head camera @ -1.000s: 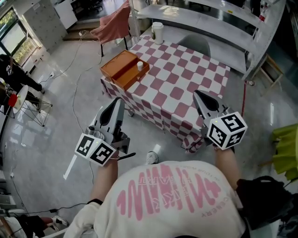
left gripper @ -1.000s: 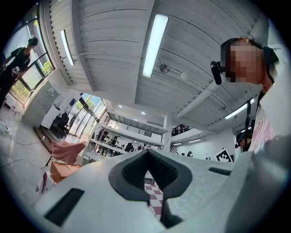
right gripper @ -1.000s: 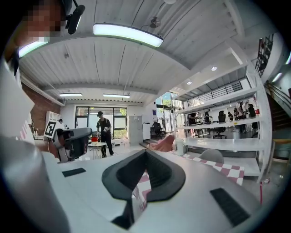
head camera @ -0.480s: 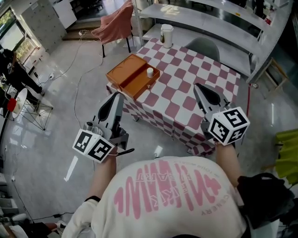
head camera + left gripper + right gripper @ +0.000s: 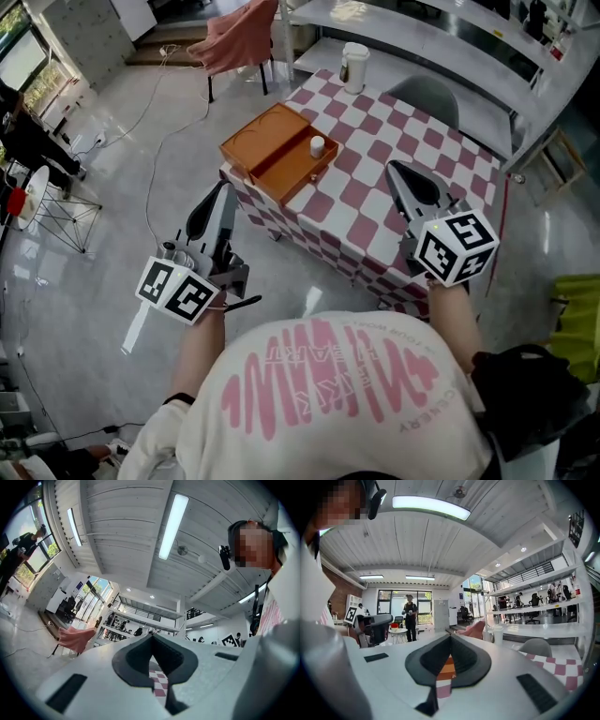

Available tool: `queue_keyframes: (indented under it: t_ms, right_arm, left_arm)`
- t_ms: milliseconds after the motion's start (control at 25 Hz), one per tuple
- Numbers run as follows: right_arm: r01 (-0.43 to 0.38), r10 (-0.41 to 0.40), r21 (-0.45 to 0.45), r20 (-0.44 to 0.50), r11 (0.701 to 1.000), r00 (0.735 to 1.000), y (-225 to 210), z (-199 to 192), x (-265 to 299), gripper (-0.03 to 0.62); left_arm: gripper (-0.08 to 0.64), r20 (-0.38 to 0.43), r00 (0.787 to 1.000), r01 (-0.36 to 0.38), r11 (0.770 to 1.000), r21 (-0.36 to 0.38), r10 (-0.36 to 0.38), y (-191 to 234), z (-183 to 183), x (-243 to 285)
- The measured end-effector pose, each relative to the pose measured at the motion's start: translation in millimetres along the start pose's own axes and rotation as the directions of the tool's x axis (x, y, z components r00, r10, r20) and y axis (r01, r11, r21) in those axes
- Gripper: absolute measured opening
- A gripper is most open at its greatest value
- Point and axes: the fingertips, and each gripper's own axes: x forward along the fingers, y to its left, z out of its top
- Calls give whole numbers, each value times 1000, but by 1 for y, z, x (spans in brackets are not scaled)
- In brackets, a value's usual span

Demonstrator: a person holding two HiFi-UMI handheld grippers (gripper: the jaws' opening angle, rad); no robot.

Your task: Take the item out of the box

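An open orange box (image 5: 273, 150) lies at the near left corner of the checkered table (image 5: 412, 164). A small white item (image 5: 317, 144) stands upright inside its right half. My left gripper (image 5: 223, 186) is shut and empty, held over the floor just short of the table's corner. My right gripper (image 5: 392, 166) is shut and empty above the table's near edge, to the right of the box. In the right gripper view, a strip of the orange box (image 5: 446, 667) shows through the gap behind the shut jaw tips of the right gripper (image 5: 450, 637). The left gripper (image 5: 151, 635) shows only checkered cloth (image 5: 158, 686) there.
A white cup (image 5: 354, 66) stands at the table's far edge. A grey chair (image 5: 424, 94) sits behind the table, and a chair draped in pink cloth (image 5: 234, 42) stands to the far left. White shelving (image 5: 450, 42) runs along the back. Cables cross the floor (image 5: 131, 178).
The table and box have come closer and shifted right in the head view. Both grippers have stayed shut and moved towards the table.
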Motion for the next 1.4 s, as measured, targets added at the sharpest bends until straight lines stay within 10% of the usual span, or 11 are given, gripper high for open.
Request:
queue_keyframes:
  t_ms: [600,1400]
  right_arm:
    - [-31,31,6,-85,1000,996,-2,-31,77,5]
    - [-80,86,42,-158,996,984,-18,-73,165,5]
  left_arm:
    - [7,-52,997,-58,998,-29,56,53,-16,-3]
    - [8,-47,948,-318,947,-51,316,108,-27,-73]
